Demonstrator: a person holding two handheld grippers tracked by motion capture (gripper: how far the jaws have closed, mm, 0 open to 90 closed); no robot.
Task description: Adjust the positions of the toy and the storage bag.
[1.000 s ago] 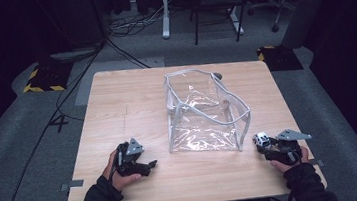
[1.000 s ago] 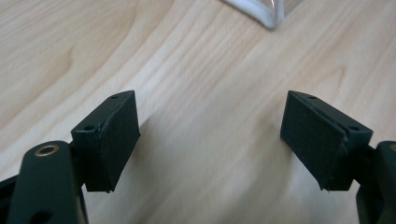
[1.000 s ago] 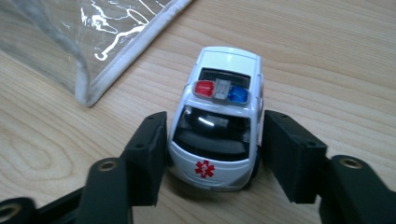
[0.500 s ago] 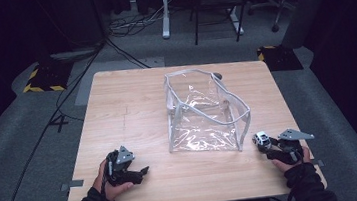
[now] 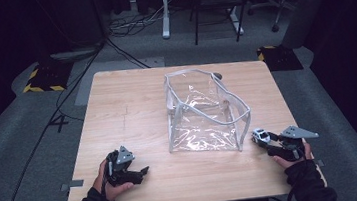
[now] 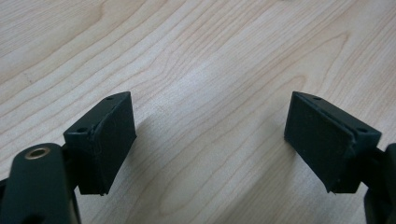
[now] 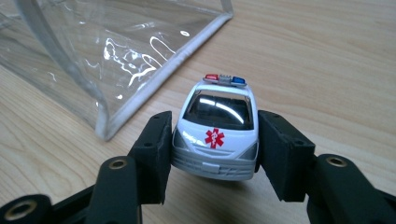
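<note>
A clear plastic bag (image 5: 203,112) with a grey-white trim stands open in the middle of the wooden table (image 5: 132,110). A small white toy ambulance (image 7: 216,128) with a red star on its bonnet and red and blue roof lights sits between the jaws of my right gripper (image 7: 212,151), which is shut on its sides. In the high view the toy ambulance (image 5: 260,135) is just right of the bag's near corner, at my right gripper (image 5: 266,144). My left gripper (image 5: 141,172) rests low at the table's near left, open, with bare wood between its pads (image 6: 109,140).
The bag's trimmed corner (image 7: 140,93) lies just left of the toy in the right gripper view. Beyond the table stand a chair (image 5: 214,1), desk legs (image 5: 163,11) and floor cables (image 5: 121,51). Yellow-black hazard blocks (image 5: 43,79) sit on the floor at either side.
My left hand and its gripper have drawn back toward the table's near edge. The right gripper has stayed shut on the toy, nearly still.
</note>
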